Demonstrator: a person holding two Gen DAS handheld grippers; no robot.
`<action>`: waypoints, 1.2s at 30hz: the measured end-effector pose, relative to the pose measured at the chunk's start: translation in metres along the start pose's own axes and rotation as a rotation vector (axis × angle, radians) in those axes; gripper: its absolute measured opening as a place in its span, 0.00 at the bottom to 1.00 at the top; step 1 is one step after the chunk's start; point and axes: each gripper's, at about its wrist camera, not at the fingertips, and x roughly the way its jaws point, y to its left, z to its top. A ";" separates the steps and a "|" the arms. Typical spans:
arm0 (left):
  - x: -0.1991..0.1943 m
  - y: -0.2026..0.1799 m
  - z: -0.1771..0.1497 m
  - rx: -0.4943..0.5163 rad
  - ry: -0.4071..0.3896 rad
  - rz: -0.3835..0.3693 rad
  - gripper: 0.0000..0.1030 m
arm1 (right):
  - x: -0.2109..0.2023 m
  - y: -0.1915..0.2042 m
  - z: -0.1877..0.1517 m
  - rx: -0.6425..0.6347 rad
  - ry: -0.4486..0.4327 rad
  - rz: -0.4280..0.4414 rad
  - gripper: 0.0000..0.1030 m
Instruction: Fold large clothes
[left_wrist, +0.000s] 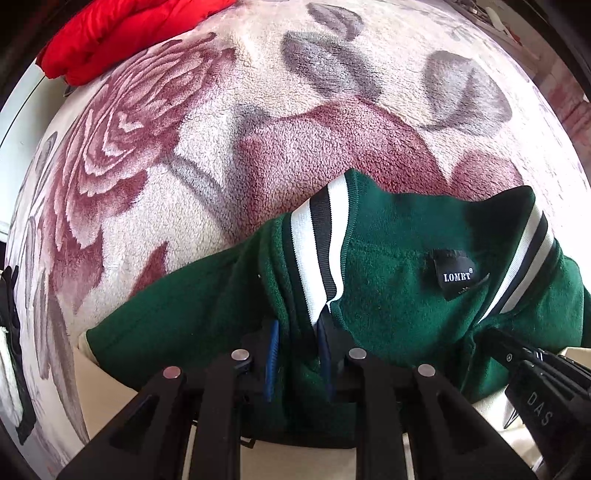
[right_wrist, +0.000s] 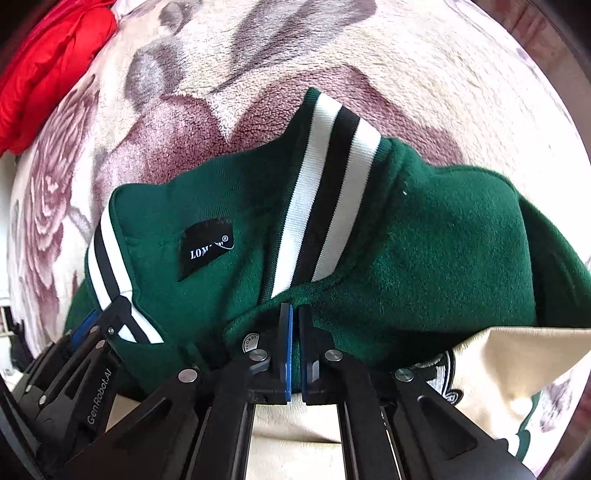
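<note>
A dark green jacket (left_wrist: 388, 295) with a white-and-black striped collar and a black brand label (left_wrist: 456, 275) hangs over the floral blanket. My left gripper (left_wrist: 298, 332) is shut on the jacket's left collar edge, with green cloth bunched between the blue pads. My right gripper (right_wrist: 295, 321) is shut on the jacket (right_wrist: 424, 251) just below the right collar stripe. Each gripper shows in the other's view, the right one (left_wrist: 524, 354) and the left one (right_wrist: 99, 325). Cream sleeve fabric (right_wrist: 517, 362) hangs beneath.
A plush cream blanket (left_wrist: 207, 155) with maroon roses and grey leaves covers the surface. A red padded garment (left_wrist: 110, 33) lies at the far left; it also shows in the right wrist view (right_wrist: 48, 74). A black item (left_wrist: 11, 332) sits at the left edge.
</note>
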 end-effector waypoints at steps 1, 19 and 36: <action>0.001 -0.001 0.000 0.005 0.001 0.004 0.15 | 0.009 0.010 0.006 -0.003 0.002 -0.006 0.03; -0.077 0.012 -0.072 0.117 -0.042 -0.001 0.89 | -0.037 -0.056 -0.061 -0.063 0.119 0.241 0.67; -0.103 -0.044 -0.317 0.049 0.198 -0.001 0.89 | -0.064 -0.283 -0.269 0.072 0.180 0.093 0.67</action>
